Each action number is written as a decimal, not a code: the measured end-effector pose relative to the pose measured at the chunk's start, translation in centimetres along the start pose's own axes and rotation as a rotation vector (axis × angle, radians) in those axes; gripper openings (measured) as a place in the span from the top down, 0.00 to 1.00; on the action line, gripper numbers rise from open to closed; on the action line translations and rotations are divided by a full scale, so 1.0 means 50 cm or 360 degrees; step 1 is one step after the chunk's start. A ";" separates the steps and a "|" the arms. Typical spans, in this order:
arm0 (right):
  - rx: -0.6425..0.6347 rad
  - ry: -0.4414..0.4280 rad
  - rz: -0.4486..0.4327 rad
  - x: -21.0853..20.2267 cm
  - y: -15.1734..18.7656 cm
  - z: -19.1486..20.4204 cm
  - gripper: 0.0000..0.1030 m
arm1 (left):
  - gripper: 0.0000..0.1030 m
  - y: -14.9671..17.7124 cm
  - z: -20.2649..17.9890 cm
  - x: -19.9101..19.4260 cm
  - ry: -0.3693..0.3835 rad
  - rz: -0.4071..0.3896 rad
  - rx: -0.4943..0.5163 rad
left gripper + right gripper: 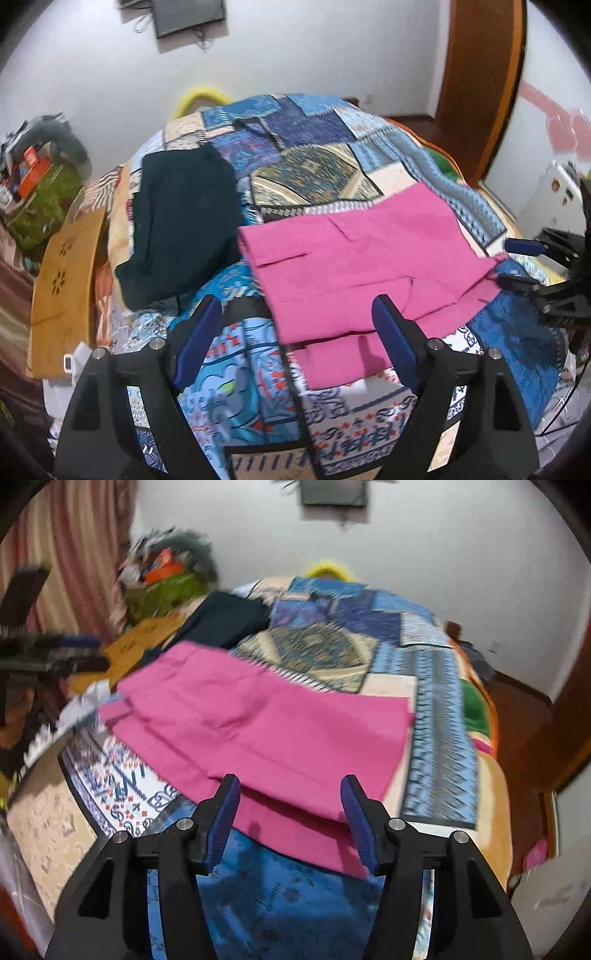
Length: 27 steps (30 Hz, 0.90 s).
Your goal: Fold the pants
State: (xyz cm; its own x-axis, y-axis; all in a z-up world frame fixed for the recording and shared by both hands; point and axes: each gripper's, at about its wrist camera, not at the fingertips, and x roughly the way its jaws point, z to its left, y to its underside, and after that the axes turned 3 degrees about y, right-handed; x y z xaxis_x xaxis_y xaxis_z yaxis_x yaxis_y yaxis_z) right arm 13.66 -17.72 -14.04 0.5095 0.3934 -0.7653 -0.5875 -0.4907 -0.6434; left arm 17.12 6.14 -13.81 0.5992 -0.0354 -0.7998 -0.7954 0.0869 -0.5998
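Bright pink pants (pixel 354 266) lie folded flat on the patchwork bedspread (pixel 303 147), layers stacked, with a narrower layer sticking out at the near edge. My left gripper (pixel 295 301) hovers open over that near edge, and its blue pads stand clear of the cloth. At the right edge of this view my right gripper (pixel 517 264) sits by the pants' corner. In the right wrist view the pink pants (pixel 258 723) spread ahead and my right gripper (pixel 290 781) is open above their near hem, gripping nothing. My left gripper (pixel 88 651) shows blurred at the far left.
A folded dark garment (pixel 184 221) lies left of the pink pants on the bed. A tan wooden board (pixel 66 280) leans at the bed's left side, beside a green bag (pixel 40 199) full of clutter. A wooden door (pixel 480 85) stands at the right; a striped curtain (pixel 74 554) hangs left.
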 end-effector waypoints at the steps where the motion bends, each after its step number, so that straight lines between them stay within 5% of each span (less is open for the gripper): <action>1: -0.0035 -0.0004 0.0023 0.012 -0.001 0.009 0.49 | 0.19 -0.001 -0.011 0.008 0.0006 0.0015 0.0030; 10: -0.0157 0.0017 0.0148 0.099 -0.011 0.028 0.50 | 0.19 0.012 -0.108 0.088 0.0126 0.0163 0.0204; 15: -0.0123 -0.0075 0.0112 0.107 -0.024 0.033 0.91 | 0.19 0.012 -0.155 0.116 0.0131 0.0187 0.0319; 17: -0.0103 -0.0097 0.0064 0.098 -0.027 0.036 0.93 | 0.19 0.010 -0.163 0.123 0.0129 0.0193 0.0351; 20: -0.0071 -0.0101 -0.0037 0.073 -0.030 0.032 0.95 | 0.39 0.007 -0.169 0.128 0.0092 0.0181 0.0388; 22: -0.0053 -0.0102 -0.0083 0.057 -0.032 0.025 0.96 | 0.68 0.003 -0.169 0.127 0.0058 0.0174 0.0401; 27: -0.0057 -0.0094 -0.0141 0.021 -0.030 0.022 0.97 | 0.87 -0.010 -0.170 0.083 0.0093 0.0075 0.0399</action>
State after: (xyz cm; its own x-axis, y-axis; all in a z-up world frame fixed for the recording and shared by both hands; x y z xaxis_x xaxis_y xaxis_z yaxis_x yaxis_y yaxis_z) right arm 14.39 -15.71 -13.92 0.5200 0.4810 -0.7058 -0.5186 -0.4788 -0.7084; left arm 19.22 -2.51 -17.04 0.5500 -0.0822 -0.8311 -0.7706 0.3336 -0.5430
